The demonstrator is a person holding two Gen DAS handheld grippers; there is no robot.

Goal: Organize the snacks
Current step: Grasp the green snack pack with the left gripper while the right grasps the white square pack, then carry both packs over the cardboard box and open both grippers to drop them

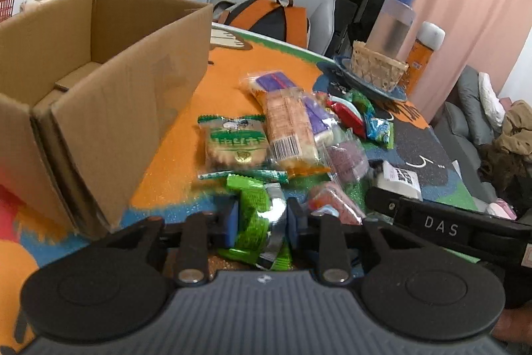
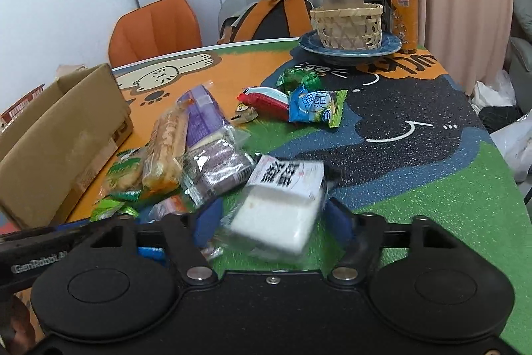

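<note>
A: Status on the snack sort?

B: Pick stage, both hands. Left gripper nearly closed, blue pads pinching a green-and-silver foil packet at the near edge of the pile. Looks like a grip, packet crumpled between the pads.

A: Right side?

B: Right gripper about half open, straddling a white wrapped block with black print on top. Left pad close to its side; contact on either side hard to confirm, image blurred there. Can't call it a firm hold.

A: Destination?

B: Most likely the cardboard box, flaps up, open, standing on the table just left of the pile. Seems bare inside from the left view.

A: Next move?

B: Finish the squeeze on the white block, lift both clear of the heap, swing left over the box rim. Foil packet thin and slippery, could slide out. Block wide and soft-looking, needs a centred pinch.

A: Rest of the pile?

B: Green biscuit pack, long cracker pack, purple-wrapped pieces overlapping beside it. Small red, green and blue sachets lying apart, nearer the woven basket on its blue plate.
</note>
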